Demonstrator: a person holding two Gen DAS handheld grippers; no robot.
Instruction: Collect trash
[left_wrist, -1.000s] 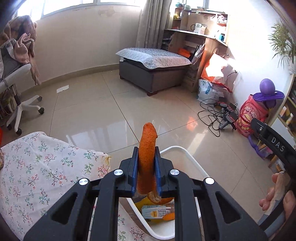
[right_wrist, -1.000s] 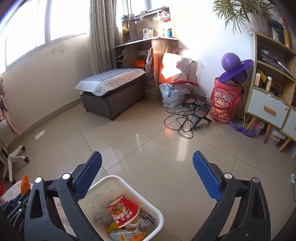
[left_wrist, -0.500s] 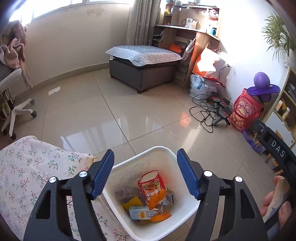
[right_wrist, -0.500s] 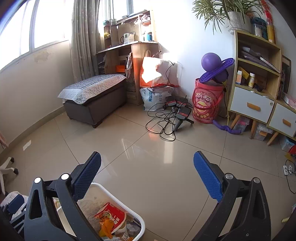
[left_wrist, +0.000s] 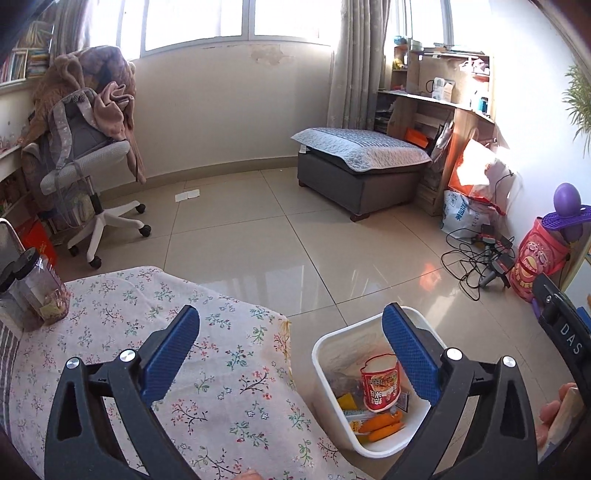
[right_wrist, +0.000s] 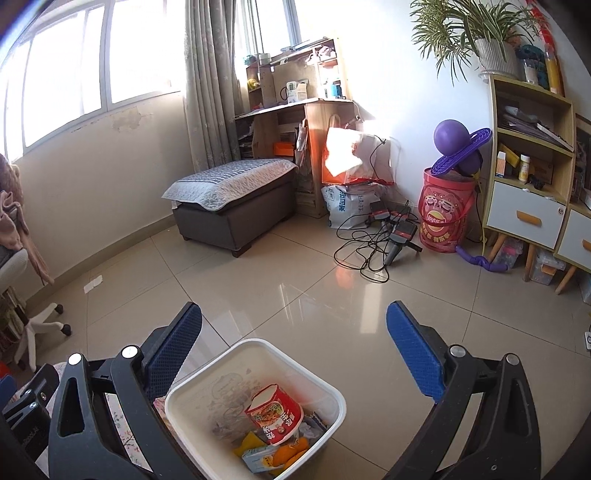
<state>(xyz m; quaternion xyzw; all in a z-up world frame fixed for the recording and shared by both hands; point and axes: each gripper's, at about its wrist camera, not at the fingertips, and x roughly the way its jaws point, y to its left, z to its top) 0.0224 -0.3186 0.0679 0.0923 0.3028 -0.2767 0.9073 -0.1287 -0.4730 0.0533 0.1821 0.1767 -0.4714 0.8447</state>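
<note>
A white bin (left_wrist: 325, 373) stands on the floor beside the table with the floral cloth (left_wrist: 110, 314). Inside it lie a red noodle cup (left_wrist: 380, 382), orange scraps (left_wrist: 382, 424) and other wrappers. My left gripper (left_wrist: 290, 314) hovers over the table's edge and the bin; its jaws are opening wide with nothing between them. My right gripper (right_wrist: 294, 310) stands open and empty above the bin (right_wrist: 207, 391), where the noodle cup (right_wrist: 275, 411) and orange scraps (right_wrist: 291, 452) show again. A hand (left_wrist: 561, 410) holds the right gripper at the left view's edge.
A clear jar (left_wrist: 33, 288) stands at the table's left end. An office chair (left_wrist: 85, 166) draped with clothes is at the left, a grey ottoman (left_wrist: 362, 166) at the back. Cables (right_wrist: 369, 243), a red drum (right_wrist: 443, 214) and a shelf unit (right_wrist: 528, 166) line the right wall.
The left gripper let go of the orange strip, which dropped into the bin, and its jaws spread wide. Both views pulled back and the left one swung toward the table.
</note>
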